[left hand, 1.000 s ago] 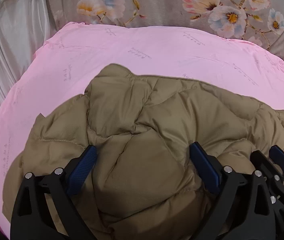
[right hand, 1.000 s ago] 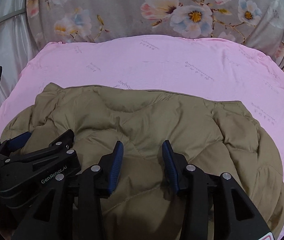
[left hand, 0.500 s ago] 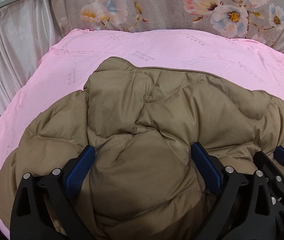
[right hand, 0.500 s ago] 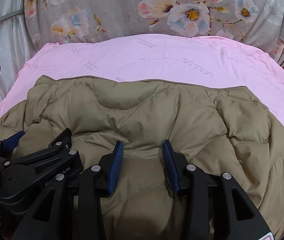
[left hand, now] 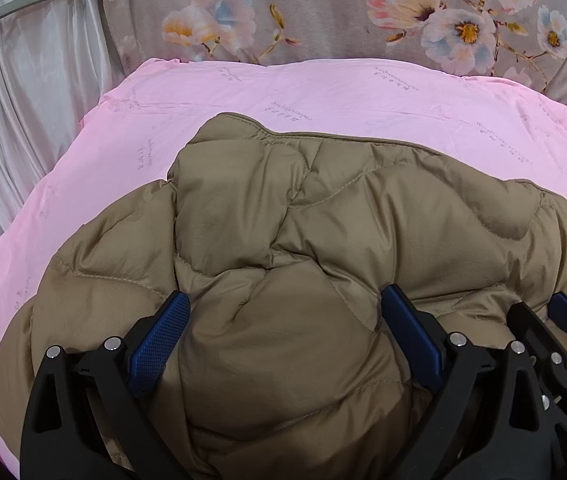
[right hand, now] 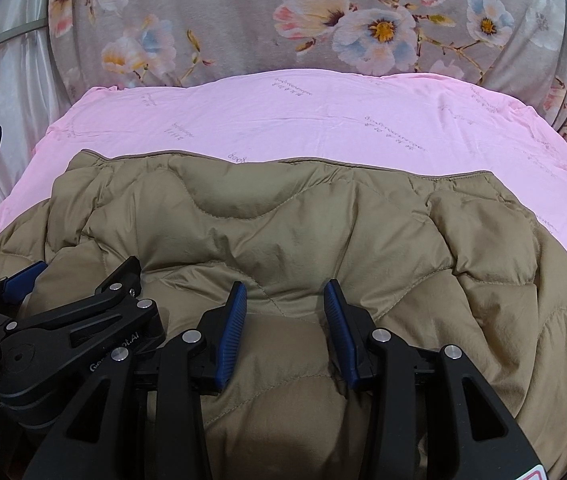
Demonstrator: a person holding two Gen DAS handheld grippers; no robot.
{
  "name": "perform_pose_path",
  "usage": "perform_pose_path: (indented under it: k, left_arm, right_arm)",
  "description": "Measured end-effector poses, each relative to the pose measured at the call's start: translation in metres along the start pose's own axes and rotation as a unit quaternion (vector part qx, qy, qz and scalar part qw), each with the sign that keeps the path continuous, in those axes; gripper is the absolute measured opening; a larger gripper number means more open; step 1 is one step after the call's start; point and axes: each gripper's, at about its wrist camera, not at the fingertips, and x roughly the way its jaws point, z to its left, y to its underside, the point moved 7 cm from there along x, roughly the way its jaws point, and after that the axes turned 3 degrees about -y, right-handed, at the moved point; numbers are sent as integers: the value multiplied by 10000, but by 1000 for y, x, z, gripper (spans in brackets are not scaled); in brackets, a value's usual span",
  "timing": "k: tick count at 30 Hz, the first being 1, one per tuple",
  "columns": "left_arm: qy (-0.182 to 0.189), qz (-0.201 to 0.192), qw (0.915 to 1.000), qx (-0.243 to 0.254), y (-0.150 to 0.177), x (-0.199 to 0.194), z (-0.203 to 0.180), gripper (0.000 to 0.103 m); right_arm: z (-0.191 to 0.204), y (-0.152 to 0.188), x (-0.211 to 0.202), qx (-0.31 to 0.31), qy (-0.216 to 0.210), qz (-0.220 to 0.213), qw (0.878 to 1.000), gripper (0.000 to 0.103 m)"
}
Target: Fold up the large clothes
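Observation:
A tan quilted puffer jacket (left hand: 323, 240) lies on a pink sheet (left hand: 323, 92); it also shows in the right wrist view (right hand: 283, 220). My left gripper (left hand: 283, 320) has its jaws wide apart around a thick bulge of the jacket, pads touching the fabric on both sides. My right gripper (right hand: 285, 312) is closed on a narrower bunch of the jacket. The two grippers sit side by side at the jacket's near edge; the right one shows in the left wrist view (left hand: 555, 332), the left one in the right wrist view (right hand: 75, 300).
A grey floral blanket (right hand: 323, 20) lies behind the pink sheet (right hand: 323, 120). White curtain fabric (left hand: 31, 100) hangs at the left.
Both grippers have carried the jacket's near part forward, and its far edge now lies further up the pink sheet. The jaw openings look unchanged.

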Motion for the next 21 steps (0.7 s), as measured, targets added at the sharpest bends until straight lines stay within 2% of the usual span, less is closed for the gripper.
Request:
perform_pose_path:
  k: [4, 7, 9, 10, 11, 15, 18, 20, 21]
  left_arm:
    - [321, 133, 9994, -14, 0, -10, 9, 94]
    - [586, 142, 9980, -186, 3, -41, 33, 94]
    - [742, 209, 9966, -303, 8, -61, 58, 94]
    - [765, 273, 9960, -360, 12, -67, 71, 94]
    - [785, 336, 9954, -440, 16, -71, 86, 94]
    - [737, 594, 9910, -943, 42, -79, 150, 94]
    - [745, 909, 9827, -1433, 68, -67, 182, 94]
    - [1007, 1185, 9714, -1795, 83, -55, 190, 94]
    - [1239, 1296, 9622, -2049, 89, -51, 190, 94]
  right_arm:
    - [2, -4, -10, -233, 59, 135, 9996, 41]
    - [7, 0, -37, -285, -49, 208, 9994, 40]
    - [12, 5, -51, -268, -268, 339, 9987, 30]
    - [15, 8, -56, -246, -365, 413, 9982, 19]
    - [18, 12, -60, -219, -428, 496, 9976, 13]
    - [23, 24, -62, -222, -455, 817, 9954, 11]
    - [26, 28, -60, -268, -380, 932, 9946, 11]
    - [30, 32, -59, -323, -309, 984, 9941, 11]
    - [31, 33, -59, -353, -275, 1004, 9939, 11]
